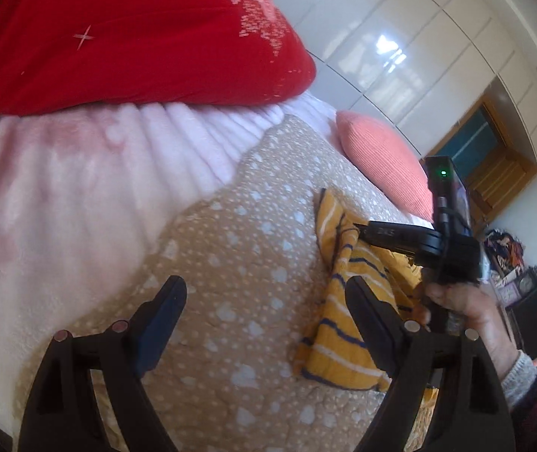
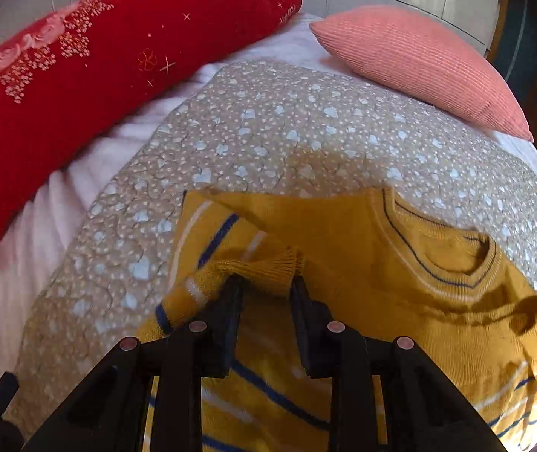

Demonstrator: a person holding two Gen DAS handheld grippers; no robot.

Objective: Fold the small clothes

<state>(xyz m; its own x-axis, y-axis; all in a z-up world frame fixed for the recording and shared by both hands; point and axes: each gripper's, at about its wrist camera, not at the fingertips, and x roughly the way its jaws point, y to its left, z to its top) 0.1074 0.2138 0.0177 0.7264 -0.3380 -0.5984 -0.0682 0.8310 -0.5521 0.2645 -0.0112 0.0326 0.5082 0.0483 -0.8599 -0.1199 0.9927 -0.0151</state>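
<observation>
The yellow striped sweater (image 2: 400, 263) lies on the beige dotted quilt (image 2: 268, 132) that covers the bed, with the red pillow (image 2: 80, 75) and the pink cushion (image 2: 419, 60) beyond the quilt's far edge. The right tongs (image 2: 266, 286) stand slightly apart, the sweater's ribbed cuff (image 2: 264, 267) draped across their tips; whether the pads press on it I cannot tell. The left tongs (image 1: 266, 297) hang wide apart over the quilt, holding nothing, just beside the sweater.
</observation>
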